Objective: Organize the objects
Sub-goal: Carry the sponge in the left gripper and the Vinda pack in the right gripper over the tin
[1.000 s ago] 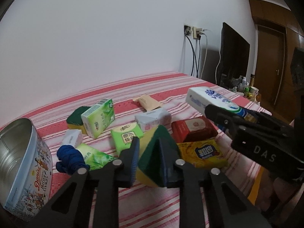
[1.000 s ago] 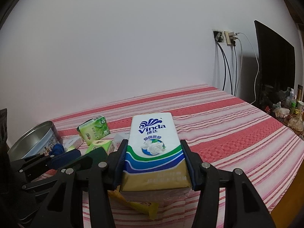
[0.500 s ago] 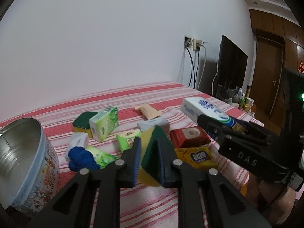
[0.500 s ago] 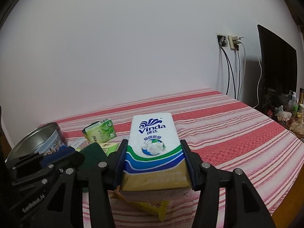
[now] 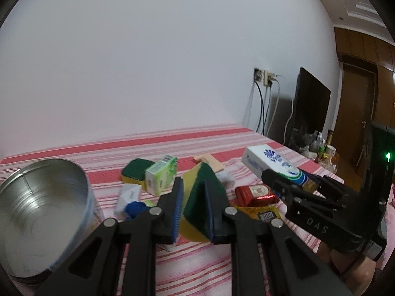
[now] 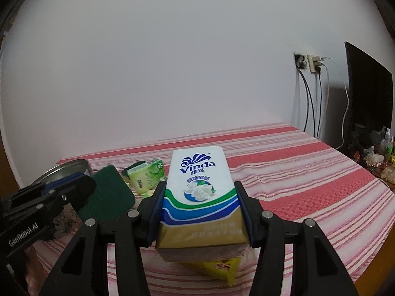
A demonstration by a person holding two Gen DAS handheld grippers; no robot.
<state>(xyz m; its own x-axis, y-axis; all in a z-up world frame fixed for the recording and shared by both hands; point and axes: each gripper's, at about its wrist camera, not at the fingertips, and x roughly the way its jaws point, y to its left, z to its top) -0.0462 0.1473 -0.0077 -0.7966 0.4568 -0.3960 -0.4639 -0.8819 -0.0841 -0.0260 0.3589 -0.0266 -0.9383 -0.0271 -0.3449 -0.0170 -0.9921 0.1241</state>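
left wrist: blurred tin (image 5: 44,212), perhaps empty

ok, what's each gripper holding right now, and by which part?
Left gripper: green and yellow sponge, squeezed across its faces near the lower end. Right gripper: Vinda tissue pack, fingers on its two long sides, near end.

White wall (image 6: 172,61), dark TV (image 5: 311,108) (right), wooden door (image 5: 355,98).

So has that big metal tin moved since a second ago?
Cannot tell. The metal tin looms larger and nearer in the left view, but the striped cloth and packets shift too, so probably the camera moved.
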